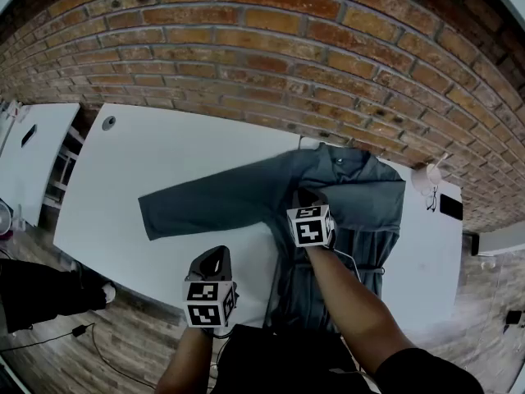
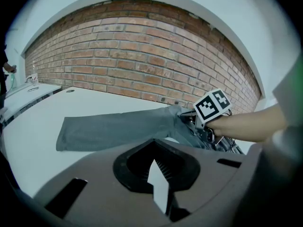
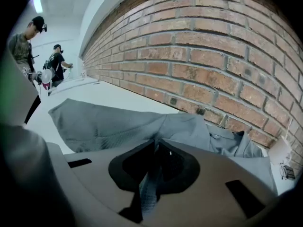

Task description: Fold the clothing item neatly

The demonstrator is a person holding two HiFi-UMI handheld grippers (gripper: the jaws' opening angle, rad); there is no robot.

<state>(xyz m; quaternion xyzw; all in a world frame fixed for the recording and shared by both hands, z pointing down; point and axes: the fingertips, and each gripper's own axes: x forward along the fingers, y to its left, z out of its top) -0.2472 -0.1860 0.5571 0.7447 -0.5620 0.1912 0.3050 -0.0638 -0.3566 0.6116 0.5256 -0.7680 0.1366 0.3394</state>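
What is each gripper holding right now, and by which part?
The right gripper pinches the grey shirt about where its outstretched sleeve joins the body. The left gripper is shut on nothing.

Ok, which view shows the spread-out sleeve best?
Head view: the whole sleeve lies flat on the table, cuff to shoulder. Left gripper view shows it whole but foreshortened. Right gripper view shows it partly hidden by the right hand-held gripper.

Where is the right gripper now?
Head view, just right of centre: the right gripper is shut on the grey shirt where its outstretched sleeve meets the body, on the white table.
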